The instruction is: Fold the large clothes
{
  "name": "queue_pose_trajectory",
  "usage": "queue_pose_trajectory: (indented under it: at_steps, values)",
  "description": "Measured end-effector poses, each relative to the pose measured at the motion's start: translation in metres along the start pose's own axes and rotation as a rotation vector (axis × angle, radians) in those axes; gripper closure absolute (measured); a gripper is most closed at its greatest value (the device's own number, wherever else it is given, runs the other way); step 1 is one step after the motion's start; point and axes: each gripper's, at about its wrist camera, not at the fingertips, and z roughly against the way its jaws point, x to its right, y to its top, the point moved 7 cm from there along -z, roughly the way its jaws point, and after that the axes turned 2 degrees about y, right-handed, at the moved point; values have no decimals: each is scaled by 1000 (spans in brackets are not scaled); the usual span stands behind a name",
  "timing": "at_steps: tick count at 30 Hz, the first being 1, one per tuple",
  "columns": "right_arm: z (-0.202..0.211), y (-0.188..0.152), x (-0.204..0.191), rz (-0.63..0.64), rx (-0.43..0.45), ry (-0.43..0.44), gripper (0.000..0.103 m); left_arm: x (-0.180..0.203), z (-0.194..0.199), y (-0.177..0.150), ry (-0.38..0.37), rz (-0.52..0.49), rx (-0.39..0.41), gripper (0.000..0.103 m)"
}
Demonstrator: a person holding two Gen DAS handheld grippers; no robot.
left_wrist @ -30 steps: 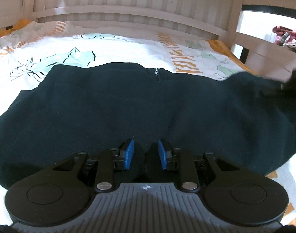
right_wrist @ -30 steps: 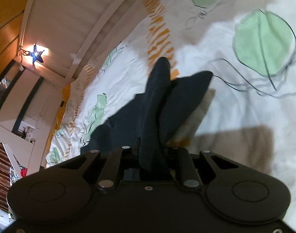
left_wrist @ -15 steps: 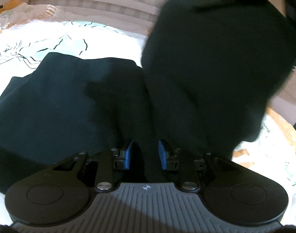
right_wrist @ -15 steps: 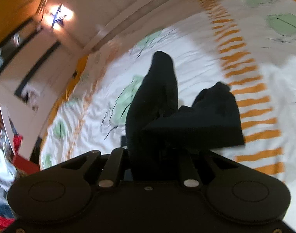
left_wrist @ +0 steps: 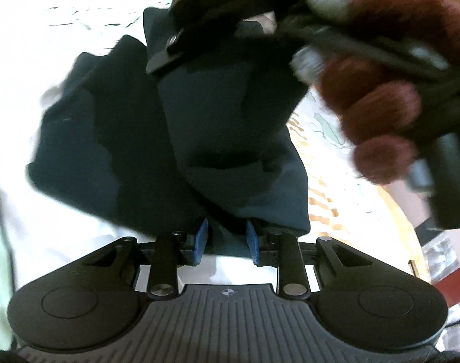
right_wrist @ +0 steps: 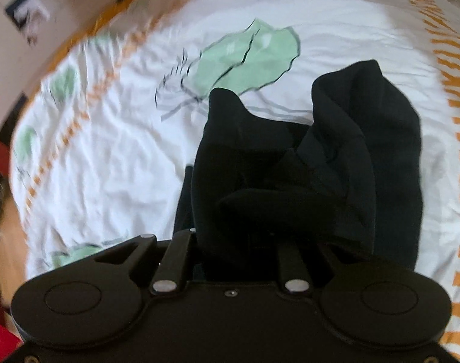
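Note:
A large black garment (left_wrist: 139, 139) lies on the bed, with one side lifted and folded over toward the left. My left gripper (left_wrist: 226, 242) has its blue pads (left_wrist: 201, 237) closed on a fold of that cloth near its lower edge. My right gripper (right_wrist: 236, 242) is shut on a bunched part of the same black garment (right_wrist: 335, 166), which hides its fingertips and hangs in front of the camera. In the left wrist view the right gripper (left_wrist: 181, 45) and the gloved hand (left_wrist: 381, 96) holding it are above the garment at upper right.
The bed sheet (right_wrist: 109, 151) is white with green leaf prints and orange stripes. An orange bed edge (left_wrist: 405, 211) runs along the right of the left wrist view. Room furniture shows blurred at the left edge of the right wrist view (right_wrist: 6, 106).
The right gripper has carried its side of the garment up and over toward the left, above the rest of it. The left gripper has kept its hold while its view tilted down.

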Motion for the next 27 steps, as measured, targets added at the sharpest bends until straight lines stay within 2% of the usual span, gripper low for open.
queue_pose_trajectory:
  at_steps: [3, 5, 7, 11, 15, 17, 20, 22, 24, 26, 27]
  values:
    - [-10, -3, -10, 49, -24, -26, 68, -6, 8, -1, 3, 26, -7, 73]
    - [-11, -4, -16, 69, -22, -12, 51, -8, 12, -2, 8, 38, -14, 66]
    - [-9, -5, -22, 82, -15, 12, 43, -11, 16, -2, 27, 53, -11, 57]
    - [2, -6, -33, 152, 26, 55, 41, -15, 22, -6, 19, 73, -5, 53]
    - [5, -1, -36, 111, 71, 102, 41, -10, 27, -10, 12, 56, 20, 31]
    - [4, 1, -39, 102, 82, 91, 41, -5, 28, -12, 18, 32, 27, 29]
    - [2, 4, -53, 156, 79, 57, 41, -1, 31, -17, 28, 14, 35, 29]
    - [5, 7, -58, 136, 86, 127, 41, -2, 39, -11, 31, 7, 46, 29]
    - [9, 14, -53, 43, 81, 255, 41, -4, 47, -16, 36, -10, 60, 29]
    - [13, 20, -49, -63, 72, 440, 46, -3, 53, -14, 40, -36, 74, 29]
    - [16, 23, -46, -109, 74, 496, 46, -2, 56, -13, 42, -52, 79, 29]
